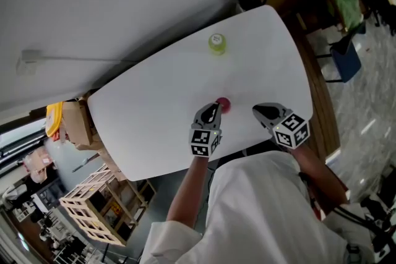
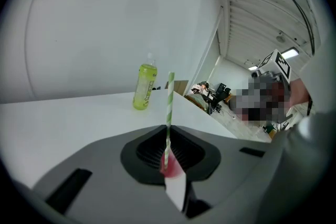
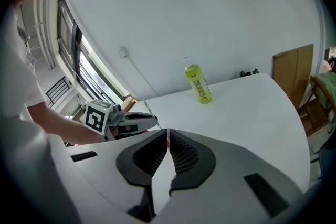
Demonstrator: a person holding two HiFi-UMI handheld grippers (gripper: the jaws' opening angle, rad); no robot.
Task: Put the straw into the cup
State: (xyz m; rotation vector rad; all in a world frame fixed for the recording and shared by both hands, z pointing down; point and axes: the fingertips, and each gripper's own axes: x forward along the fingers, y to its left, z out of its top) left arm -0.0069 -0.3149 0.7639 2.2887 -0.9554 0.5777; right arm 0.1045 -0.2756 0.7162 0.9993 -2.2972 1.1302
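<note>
The left hand-held gripper (image 2: 169, 136) is clamped on the green-and-white striped straw (image 2: 169, 107), which stands upright with its lower end at the red cup (image 1: 224, 104) just past the jaw tips. The right hand-held gripper (image 3: 168, 135) hovers near, jaws together on nothing. Farther across the white bench (image 1: 154, 102) stands a green bottle (image 1: 216, 43).

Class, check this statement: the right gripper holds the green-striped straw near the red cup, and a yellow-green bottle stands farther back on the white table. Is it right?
Not quite. The left gripper holds the green-striped straw near the red cup, as the left gripper view shows. The right gripper is shut on nothing. The yellow-green bottle does stand farther back on the white table.
</note>
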